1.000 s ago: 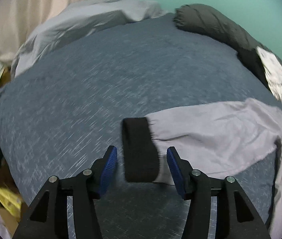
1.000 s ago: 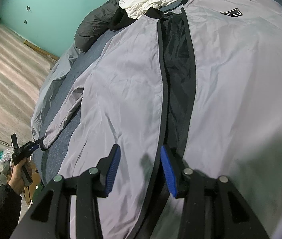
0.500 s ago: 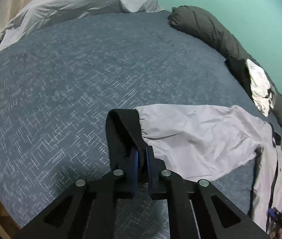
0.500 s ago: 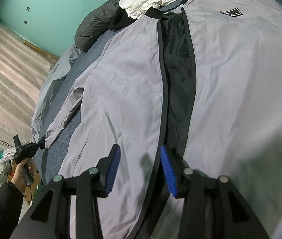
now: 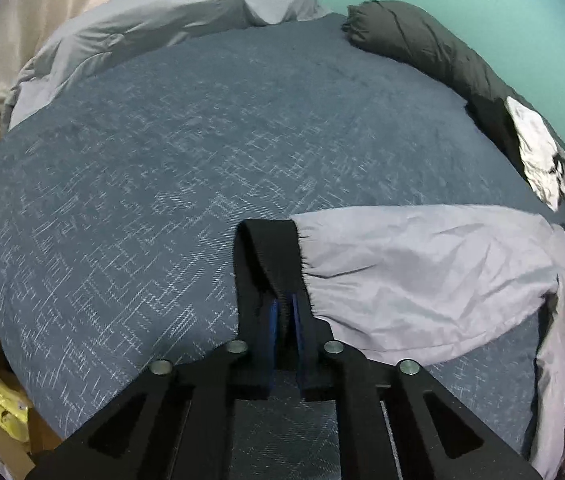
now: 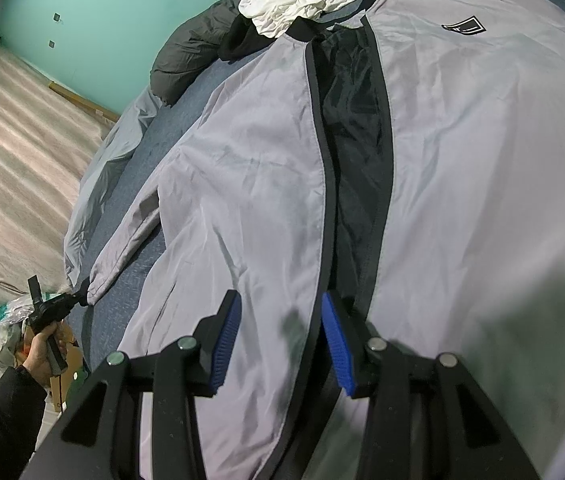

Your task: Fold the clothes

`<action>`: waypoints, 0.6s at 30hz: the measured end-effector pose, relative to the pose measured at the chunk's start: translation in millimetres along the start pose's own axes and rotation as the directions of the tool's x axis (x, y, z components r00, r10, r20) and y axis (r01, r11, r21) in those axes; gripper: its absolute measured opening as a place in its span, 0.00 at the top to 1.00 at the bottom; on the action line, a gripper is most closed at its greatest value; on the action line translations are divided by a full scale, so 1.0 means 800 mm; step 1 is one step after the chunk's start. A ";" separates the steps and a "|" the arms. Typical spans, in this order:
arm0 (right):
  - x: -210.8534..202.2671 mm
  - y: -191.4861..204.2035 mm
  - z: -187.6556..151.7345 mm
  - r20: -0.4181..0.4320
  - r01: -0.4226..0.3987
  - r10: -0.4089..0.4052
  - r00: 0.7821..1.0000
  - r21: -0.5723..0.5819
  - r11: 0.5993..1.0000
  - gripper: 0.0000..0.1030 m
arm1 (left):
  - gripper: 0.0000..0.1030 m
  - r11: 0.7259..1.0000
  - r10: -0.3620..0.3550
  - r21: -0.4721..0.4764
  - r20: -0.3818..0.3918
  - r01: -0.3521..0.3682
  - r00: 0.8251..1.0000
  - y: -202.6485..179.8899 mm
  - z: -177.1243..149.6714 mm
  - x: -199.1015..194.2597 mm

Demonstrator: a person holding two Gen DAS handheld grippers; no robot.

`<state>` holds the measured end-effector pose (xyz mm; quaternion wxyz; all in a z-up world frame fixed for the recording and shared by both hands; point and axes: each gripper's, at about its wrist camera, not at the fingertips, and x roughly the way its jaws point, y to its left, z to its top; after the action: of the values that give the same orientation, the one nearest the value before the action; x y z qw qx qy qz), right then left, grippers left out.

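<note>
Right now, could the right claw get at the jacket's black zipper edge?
Probably yes: the right claw hangs open just above the jacket, its black zipper edge running between the fingers with nothing covering it.

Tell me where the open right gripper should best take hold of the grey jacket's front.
Probably the black zipper edge of the jacket panel, directly ahead of the right gripper. It is a firm raised band on flat cloth; come in low from the hem side. The left gripper pinches the cuff.
</note>
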<state>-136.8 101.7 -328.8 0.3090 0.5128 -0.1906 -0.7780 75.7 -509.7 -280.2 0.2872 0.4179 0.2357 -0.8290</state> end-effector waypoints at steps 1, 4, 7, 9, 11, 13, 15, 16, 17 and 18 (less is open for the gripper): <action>0.000 0.000 0.000 0.000 -0.001 0.001 1.000 0.000 1.000 0.59 | 0.76 1.000 0.022 -0.019 0.015 -0.022 1.000 0.003 0.000 -0.006; 0.000 0.000 0.000 0.000 -0.001 0.001 1.000 0.000 1.000 0.59 | 0.51 0.992 0.123 -0.031 0.102 -0.121 0.987 -0.012 0.002 -0.033; -0.001 0.002 0.000 0.000 -0.003 0.003 1.000 0.000 1.000 0.59 | 0.52 0.992 0.125 -0.023 0.175 -0.123 0.977 -0.044 0.005 -0.057; -0.002 0.001 0.001 0.003 -0.005 0.005 1.000 0.002 1.000 0.59 | 0.51 0.997 0.030 0.060 0.139 -0.039 0.990 -0.105 0.001 -0.046; -0.003 0.001 0.002 0.005 -0.007 0.007 1.000 0.004 1.000 0.59 | 0.51 0.989 -0.062 0.142 0.092 0.049 0.994 -0.168 -0.004 -0.033; -0.004 0.002 0.002 0.008 -0.009 0.009 1.000 0.004 1.000 0.59 | 0.51 0.966 -0.151 0.219 0.037 0.139 0.988 -0.230 -0.009 -0.021; -0.005 0.003 0.002 0.010 -0.011 0.011 1.000 0.002 1.000 0.59 | 0.51 0.929 -0.234 0.289 -0.025 0.231 0.972 -0.293 -0.014 -0.009; -0.006 0.002 0.003 0.012 -0.013 0.013 1.000 0.002 1.000 0.59 | 0.51 0.906 -0.273 0.321 -0.058 0.276 0.960 -0.324 -0.016 -0.003; -0.008 0.002 0.004 0.013 -0.015 0.015 1.000 0.002 1.000 0.59 | 0.51 0.879 -0.310 0.351 -0.092 0.322 0.946 -0.356 -0.018 0.004; -0.010 0.000 0.006 0.017 -0.017 0.017 1.000 0.006 1.000 0.59 | 0.51 0.850 -0.329 0.398 -0.109 0.345 0.938 -0.395 -0.025 0.008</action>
<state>-138.6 106.7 -321.4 0.3123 0.5054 -0.1998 -0.7792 -128.8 -270.1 -248.8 0.0388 0.4363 0.1310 -0.8894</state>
